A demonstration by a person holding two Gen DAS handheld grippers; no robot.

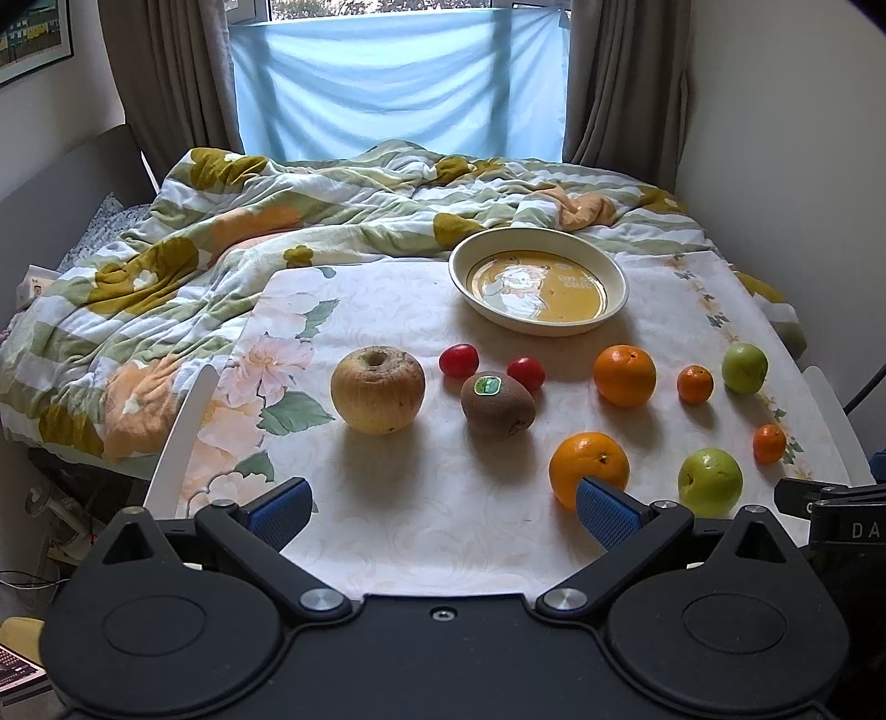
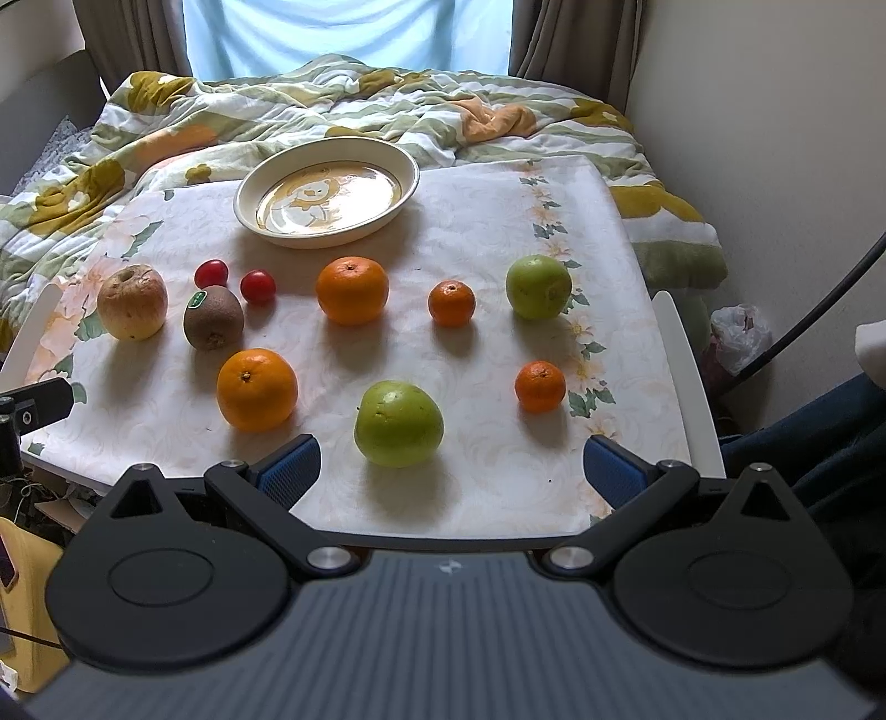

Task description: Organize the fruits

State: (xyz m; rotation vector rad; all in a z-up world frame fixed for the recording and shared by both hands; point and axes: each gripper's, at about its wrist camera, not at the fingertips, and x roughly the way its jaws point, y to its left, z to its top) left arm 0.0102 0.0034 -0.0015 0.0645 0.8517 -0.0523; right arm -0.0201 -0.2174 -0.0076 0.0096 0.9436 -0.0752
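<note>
floral tablecloth [image 2: 476,221], yellow bear-print plate [image 2: 410,166], blue gripper pads [image 2: 290,468]

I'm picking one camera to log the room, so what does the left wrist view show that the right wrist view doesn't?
Only the left wrist view shows the framed picture on the wall and the window top. Only the right wrist view shows the white plastic bag beside the bed. Both show the plate, all ten fruits, the quilt, and open jaws holding nothing.

A window [image 1: 398,83] at twelve o'clock is covered by a pale blue sheet and flanked by brown curtains [image 1: 166,77]. A rumpled floral quilt [image 1: 183,232] is spread below. Plain walls [image 1: 786,99] are lit by daylight.
</note>
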